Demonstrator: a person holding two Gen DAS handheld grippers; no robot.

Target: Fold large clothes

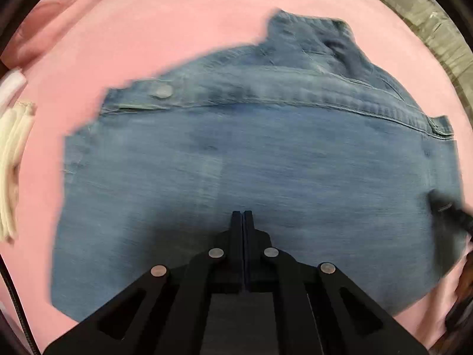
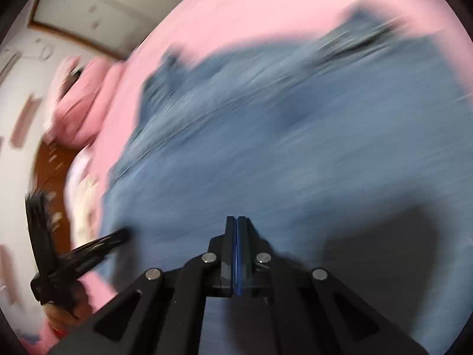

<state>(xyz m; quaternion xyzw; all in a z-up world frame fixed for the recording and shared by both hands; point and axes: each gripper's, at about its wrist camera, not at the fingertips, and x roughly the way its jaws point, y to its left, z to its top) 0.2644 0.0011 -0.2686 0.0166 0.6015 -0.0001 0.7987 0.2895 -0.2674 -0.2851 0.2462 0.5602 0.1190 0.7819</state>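
Note:
A blue denim shirt lies spread on a pink bed sheet, collar at the far end. My left gripper is shut and empty, just above the shirt's near part. My right gripper is shut too, with nothing seen between its fingers, above the same shirt, which is heavily blurred in the right wrist view. The right gripper's tip also shows in the left wrist view at the shirt's right edge. The left gripper shows in the right wrist view at the shirt's left edge.
Pink pillows lie at the far left of the bed. White folded cloth lies at the left edge. A wall and wooden floor show beyond the bed in the right wrist view.

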